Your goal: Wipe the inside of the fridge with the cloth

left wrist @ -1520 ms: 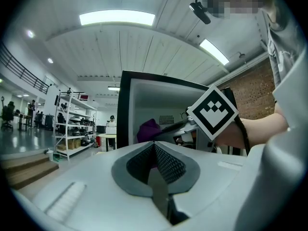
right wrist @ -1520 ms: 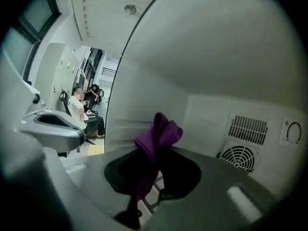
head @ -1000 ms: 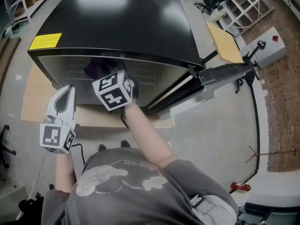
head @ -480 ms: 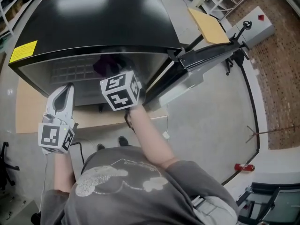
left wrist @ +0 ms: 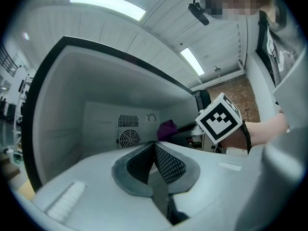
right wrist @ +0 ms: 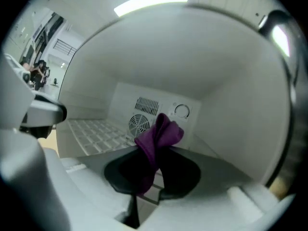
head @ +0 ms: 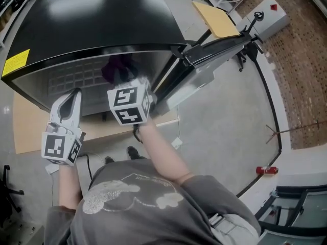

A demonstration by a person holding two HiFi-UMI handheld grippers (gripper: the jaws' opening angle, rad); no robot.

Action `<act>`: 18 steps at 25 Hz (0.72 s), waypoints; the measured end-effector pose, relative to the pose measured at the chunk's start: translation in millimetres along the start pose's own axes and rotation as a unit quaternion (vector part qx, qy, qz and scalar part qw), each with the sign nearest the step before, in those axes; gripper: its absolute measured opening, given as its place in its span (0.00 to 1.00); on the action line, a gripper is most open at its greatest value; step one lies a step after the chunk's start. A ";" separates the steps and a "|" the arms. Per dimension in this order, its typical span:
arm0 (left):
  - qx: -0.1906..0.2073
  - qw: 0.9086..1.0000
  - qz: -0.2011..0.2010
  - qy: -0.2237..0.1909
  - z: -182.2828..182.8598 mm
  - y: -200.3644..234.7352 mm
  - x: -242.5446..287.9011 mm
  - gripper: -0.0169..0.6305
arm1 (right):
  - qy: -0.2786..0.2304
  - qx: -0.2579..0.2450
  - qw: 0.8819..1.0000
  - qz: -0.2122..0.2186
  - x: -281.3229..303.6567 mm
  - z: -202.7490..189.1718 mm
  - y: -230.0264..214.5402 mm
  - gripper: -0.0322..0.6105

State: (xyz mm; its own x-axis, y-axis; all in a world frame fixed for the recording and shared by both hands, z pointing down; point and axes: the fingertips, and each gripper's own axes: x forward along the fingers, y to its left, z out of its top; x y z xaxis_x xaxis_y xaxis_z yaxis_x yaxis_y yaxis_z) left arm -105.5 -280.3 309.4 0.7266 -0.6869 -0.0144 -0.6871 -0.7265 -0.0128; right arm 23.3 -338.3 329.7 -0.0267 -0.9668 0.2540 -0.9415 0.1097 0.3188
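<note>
The black fridge (head: 92,19) stands open toward me, its door (head: 214,47) swung out to the right. My right gripper (head: 125,83) reaches into the opening, shut on a purple cloth (head: 118,68). In the right gripper view the cloth (right wrist: 159,136) sticks up from between the jaws, in front of the back wall's fan grille (right wrist: 139,124) and dial (right wrist: 182,111). My left gripper (head: 75,95) hovers just outside the fridge's lower left, shut and holding nothing. In the left gripper view the left gripper (left wrist: 154,146) points into the white interior, with the cloth (left wrist: 167,128) ahead.
A wire shelf (right wrist: 96,131) lies on the fridge's left inside. The fridge rests on a wooden board (head: 30,131). On the grey floor are a red canister (head: 268,170), a tan board (head: 215,18) and a grey box (head: 265,11) at the back right.
The head view has shifted, so the fridge and its door sit further left and up. The right gripper keeps the cloth inside the fridge; the left gripper has hardly moved.
</note>
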 end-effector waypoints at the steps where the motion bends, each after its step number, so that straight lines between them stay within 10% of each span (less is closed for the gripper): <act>1: 0.000 1.000 -0.002 -0.001 1.1 -0.3 0.5 0.05 | -0.021 0.010 1.000 -0.019 -4.0 8.0 -5.3 0.12; 18: -0.009 0.998 -0.058 0.004 -5.2 -14.0 -2.7 0.05 | -0.065 0.097 0.979 -0.169 -57.6 0.4 -50.7 0.12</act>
State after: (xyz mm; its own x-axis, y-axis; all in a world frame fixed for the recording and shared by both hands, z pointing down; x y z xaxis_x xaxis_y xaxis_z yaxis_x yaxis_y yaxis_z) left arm -97.8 -268.3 314.8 0.8013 -0.5983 -0.0065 -0.5983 -0.8013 0.0043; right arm 72.5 -288.3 298.6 0.2665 -0.9629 0.0420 -0.9498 -0.2550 0.1811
